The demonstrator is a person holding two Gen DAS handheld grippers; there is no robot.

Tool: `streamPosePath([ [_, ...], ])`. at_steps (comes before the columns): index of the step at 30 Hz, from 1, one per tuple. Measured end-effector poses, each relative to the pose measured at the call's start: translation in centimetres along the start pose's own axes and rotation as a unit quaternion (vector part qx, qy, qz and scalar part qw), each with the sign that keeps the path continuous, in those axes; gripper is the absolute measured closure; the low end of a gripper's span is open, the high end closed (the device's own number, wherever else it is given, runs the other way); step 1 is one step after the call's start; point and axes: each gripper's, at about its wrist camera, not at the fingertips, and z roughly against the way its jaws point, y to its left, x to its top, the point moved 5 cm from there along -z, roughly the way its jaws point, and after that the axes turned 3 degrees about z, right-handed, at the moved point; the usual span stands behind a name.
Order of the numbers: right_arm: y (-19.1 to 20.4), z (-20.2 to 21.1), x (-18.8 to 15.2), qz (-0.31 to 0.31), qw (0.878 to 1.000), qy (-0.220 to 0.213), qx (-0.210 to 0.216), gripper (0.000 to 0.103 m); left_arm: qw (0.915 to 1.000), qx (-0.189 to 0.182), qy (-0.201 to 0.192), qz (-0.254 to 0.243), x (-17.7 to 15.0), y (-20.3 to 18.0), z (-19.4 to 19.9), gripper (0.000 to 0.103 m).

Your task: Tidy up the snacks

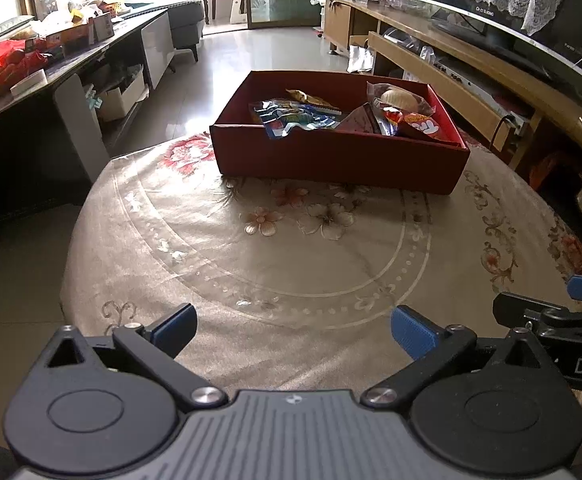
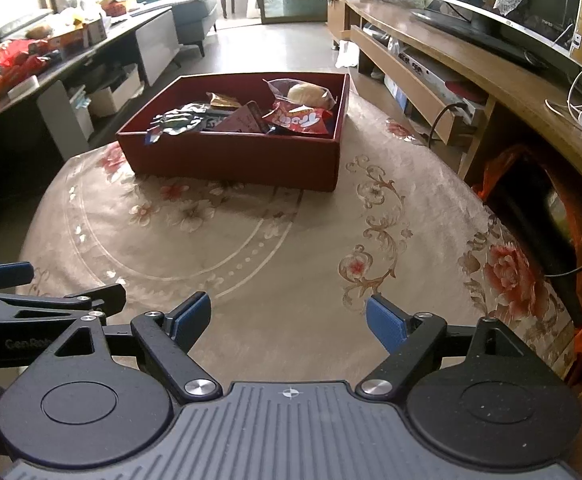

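A dark red box [image 1: 331,156] stands at the far side of the round table and also shows in the right wrist view [image 2: 231,156]. Inside lie several snack packets: a blue packet [image 1: 295,118], a red packet [image 1: 419,124] [image 2: 301,118], a wrapped bun [image 1: 399,98] [image 2: 307,94] and a brown packet [image 2: 243,120]. My left gripper [image 1: 293,332] is open and empty above the near table edge. My right gripper [image 2: 289,320] is open and empty beside it. Each gripper shows at the edge of the other's view.
The table has a beige floral cloth [image 1: 291,248]. A TV cabinet [image 1: 471,52] with a television runs along the right. A dark counter [image 1: 51,64] with boxes and red bags stands at the left. An orange bag [image 2: 531,200] sits beside the table on the right.
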Motion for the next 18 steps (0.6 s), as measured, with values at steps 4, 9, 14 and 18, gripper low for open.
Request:
streamPosePath([
  [4, 0.20, 0.08, -0.18, 0.003, 1.000, 0.000, 0.001, 0.014, 1.0000, 0.002, -0.004, -0.003, -0.16, -0.02, 0.10, 0.000],
  [9, 0.32, 0.25, -0.31, 0.005, 1.000, 0.000, 0.003, 0.014, 1.0000, 0.001, -0.009, -0.004, -0.31, 0.06, 0.29, 0.000],
  [14, 0.32, 0.28, -0.39, 0.005, 1.000, 0.000, 0.005, 0.014, 0.9999, 0.000, -0.009, -0.004, -0.42, 0.10, 0.33, 0.000],
  [18, 0.32, 0.31, -0.43, 0.005, 1.000, 0.000, 0.006, 0.014, 0.9999, 0.003, -0.014, -0.004, -0.48, 0.09, 0.48, 0.000],
])
